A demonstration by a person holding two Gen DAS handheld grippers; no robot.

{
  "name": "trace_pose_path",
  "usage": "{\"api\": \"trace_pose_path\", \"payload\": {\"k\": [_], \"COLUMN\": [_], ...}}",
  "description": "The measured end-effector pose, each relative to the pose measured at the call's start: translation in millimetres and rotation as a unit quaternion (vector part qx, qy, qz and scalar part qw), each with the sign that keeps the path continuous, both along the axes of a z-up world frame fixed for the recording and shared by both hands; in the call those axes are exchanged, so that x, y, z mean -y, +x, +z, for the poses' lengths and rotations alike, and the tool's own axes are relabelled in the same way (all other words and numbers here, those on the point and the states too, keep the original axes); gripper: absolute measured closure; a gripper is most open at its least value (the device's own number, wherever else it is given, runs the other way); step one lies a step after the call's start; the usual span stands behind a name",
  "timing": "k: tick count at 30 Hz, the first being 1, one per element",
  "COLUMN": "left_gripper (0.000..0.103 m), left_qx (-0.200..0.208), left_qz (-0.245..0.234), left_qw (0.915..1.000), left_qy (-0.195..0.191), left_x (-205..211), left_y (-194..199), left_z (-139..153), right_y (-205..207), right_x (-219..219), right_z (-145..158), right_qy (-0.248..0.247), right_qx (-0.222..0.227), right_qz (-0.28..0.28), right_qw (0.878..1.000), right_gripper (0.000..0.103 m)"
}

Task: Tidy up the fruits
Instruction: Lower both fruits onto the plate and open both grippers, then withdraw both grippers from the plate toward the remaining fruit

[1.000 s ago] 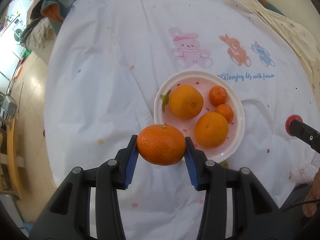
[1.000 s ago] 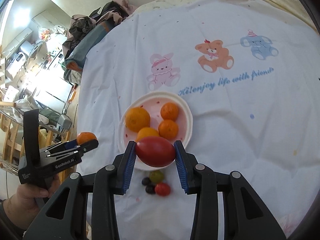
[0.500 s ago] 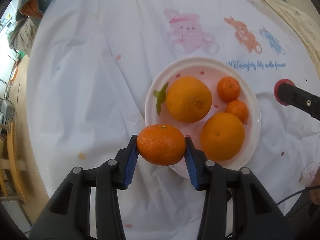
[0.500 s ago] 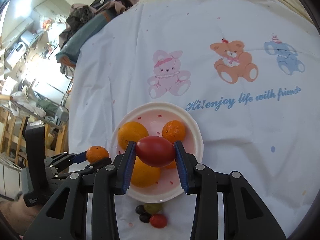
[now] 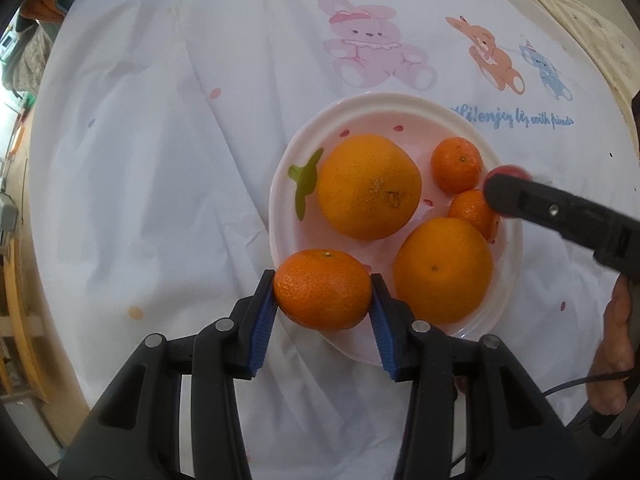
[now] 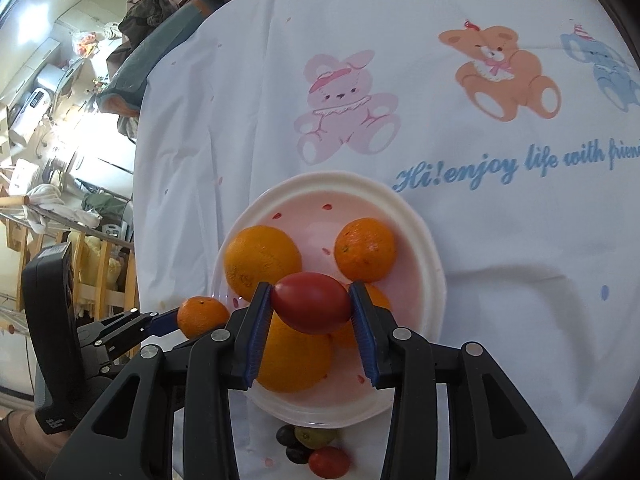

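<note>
A white-rimmed pink plate on the cartoon tablecloth holds two large oranges and two small mandarins. My left gripper is shut on a mandarin and holds it over the plate's near-left rim. It also shows in the right wrist view. My right gripper is shut on a red tomato above the fruit on the plate. Its finger shows in the left wrist view with the tomato tip.
Small dark, green and red fruits lie on the cloth just in front of the plate. The cloth drapes over the table edge at left. Piled clothes and furniture stand beyond the table's far left.
Both grippers moved forward toward the plate with their fruit. The left mandarin now overlaps the plate rim; the right tomato is further over the plate.
</note>
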State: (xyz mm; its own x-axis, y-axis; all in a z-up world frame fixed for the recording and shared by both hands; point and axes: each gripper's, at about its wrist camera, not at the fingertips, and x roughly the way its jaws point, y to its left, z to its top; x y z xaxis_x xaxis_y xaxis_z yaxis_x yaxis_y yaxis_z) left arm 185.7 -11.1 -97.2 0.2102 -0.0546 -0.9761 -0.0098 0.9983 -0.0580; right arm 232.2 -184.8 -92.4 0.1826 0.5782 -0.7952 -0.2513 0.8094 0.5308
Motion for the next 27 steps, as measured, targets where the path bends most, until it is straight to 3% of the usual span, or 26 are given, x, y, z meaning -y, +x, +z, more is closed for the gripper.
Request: {"api": "trace_pose_path", "payload": {"k": [4,6,7,9,11,14,21,27], "left_gripper": [0.061,0.042,0.031,0.023,0.021,0.021,0.021,0.021], "left_qx": [-0.005,-0.015,-0.009,0.003,0.01,0.019,0.025,0.061], "left_qz": [-0.003,-0.002,-0.001,-0.002,-0.008,-0.012,-0.012,-0.032], "left_qw": [1.0,0.9999,1.0,1.0,0.9999,0.9997,0.9996,0.9973], "left_qy": [0.003,0.001,-0.002,0.0,-0.002,-0.004,-0.01,0.026], "left_x": [2.8,3.3,3.3,4.4,5.7,6.5,2.7,7.2], "left_y": [3.4,4.0,3.5,2.8,3.0,2.2,-1.0,-9.8], "left_z": [-2.4,-3.8,-1.2,4.3,9.0,14.2,18.8,32.6], "right_y": [-0.2,0.6,0.9,1.3,1.1,-0.5,-13.2,-30.1], "right_x": [0.4,4.6,7.0,11.4,15.3,21.7,23.2,27.0], "right_z": [-3.0,-3.7,-2.5,2.4,9.4,19.5,35.2,42.0], "right_qy": [0.005,0.006,0.009,0.01,0.003,-0.004,-0.012,-0.035], "right_qx": [-0.005,-0.01,-0.008,-0.002,0.012,0.032,0.062,0.074], "right_qz": [-0.001,-0.011,-0.018,-0.024,-0.029,-0.043,-0.041,-0.04], "right_qw": [1.0,1.0,1.0,1.0,1.0,0.999,0.997,0.996], "right_gripper": [0.06,0.05,0.05,0.05,0.043,0.016,0.016,0.016]}}
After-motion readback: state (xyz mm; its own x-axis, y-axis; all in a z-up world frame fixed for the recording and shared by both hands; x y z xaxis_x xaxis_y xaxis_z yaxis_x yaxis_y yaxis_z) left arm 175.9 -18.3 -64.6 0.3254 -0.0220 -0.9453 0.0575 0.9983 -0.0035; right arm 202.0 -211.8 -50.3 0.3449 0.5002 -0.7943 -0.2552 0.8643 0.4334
